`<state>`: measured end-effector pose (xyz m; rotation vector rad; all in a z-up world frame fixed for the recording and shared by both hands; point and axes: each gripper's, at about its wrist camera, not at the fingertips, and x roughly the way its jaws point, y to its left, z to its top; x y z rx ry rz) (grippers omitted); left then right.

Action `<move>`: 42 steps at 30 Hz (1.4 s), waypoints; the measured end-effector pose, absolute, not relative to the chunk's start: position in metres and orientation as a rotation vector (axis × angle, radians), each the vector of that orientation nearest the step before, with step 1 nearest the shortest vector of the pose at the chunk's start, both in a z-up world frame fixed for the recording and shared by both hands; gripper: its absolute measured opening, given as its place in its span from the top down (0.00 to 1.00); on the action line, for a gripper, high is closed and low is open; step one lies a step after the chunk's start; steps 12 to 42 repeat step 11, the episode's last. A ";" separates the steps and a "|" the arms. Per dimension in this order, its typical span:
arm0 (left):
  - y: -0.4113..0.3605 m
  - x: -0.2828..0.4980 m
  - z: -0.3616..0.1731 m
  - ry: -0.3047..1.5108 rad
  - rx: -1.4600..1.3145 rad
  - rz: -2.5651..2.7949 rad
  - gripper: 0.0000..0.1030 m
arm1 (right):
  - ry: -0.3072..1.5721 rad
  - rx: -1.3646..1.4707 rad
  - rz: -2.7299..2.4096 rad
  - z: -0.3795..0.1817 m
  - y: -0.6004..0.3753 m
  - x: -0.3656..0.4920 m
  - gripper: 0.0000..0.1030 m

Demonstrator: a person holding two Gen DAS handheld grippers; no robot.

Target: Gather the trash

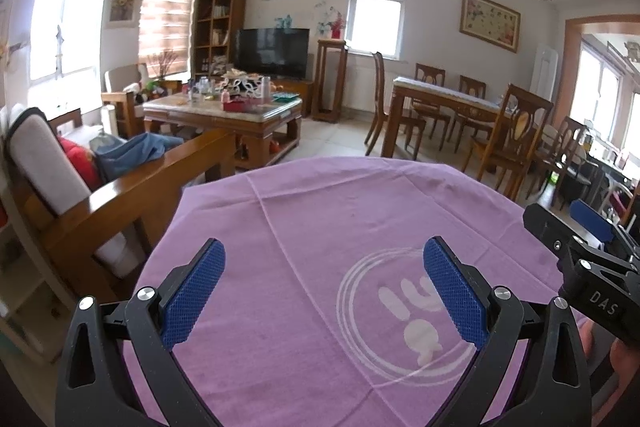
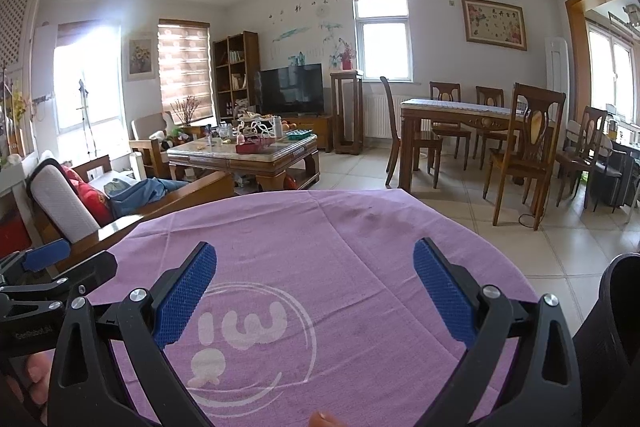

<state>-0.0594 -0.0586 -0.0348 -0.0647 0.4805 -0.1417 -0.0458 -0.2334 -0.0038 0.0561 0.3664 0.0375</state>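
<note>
Both grippers, left gripper (image 1: 324, 291) and right gripper (image 2: 316, 291), stand spread wide and hold nothing above a purple cloth (image 1: 320, 211) with a white circular logo (image 2: 256, 343). No trash can be made out on it. Beyond its far edge, a coffee table (image 2: 244, 157) carries a red tray (image 2: 250, 147) with indistinct contents; farther right stands a dining table (image 2: 460, 111).

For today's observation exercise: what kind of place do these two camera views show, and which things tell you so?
Most likely a home's combined living and dining room: a television beside a bookshelf, a cluttered coffee table by a wooden sofa, and a dining table with chairs.
</note>
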 end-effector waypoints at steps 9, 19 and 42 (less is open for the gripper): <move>-0.060 -0.056 -0.038 0.497 -0.059 -0.140 0.05 | 0.368 0.057 0.036 -0.005 -0.233 -0.046 0.05; -0.061 -0.056 -0.039 0.501 -0.060 -0.141 0.05 | 0.368 0.057 0.035 -0.005 -0.232 -0.046 0.05; -0.061 -0.056 -0.039 0.501 -0.060 -0.141 0.05 | 0.368 0.057 0.035 -0.005 -0.232 -0.046 0.05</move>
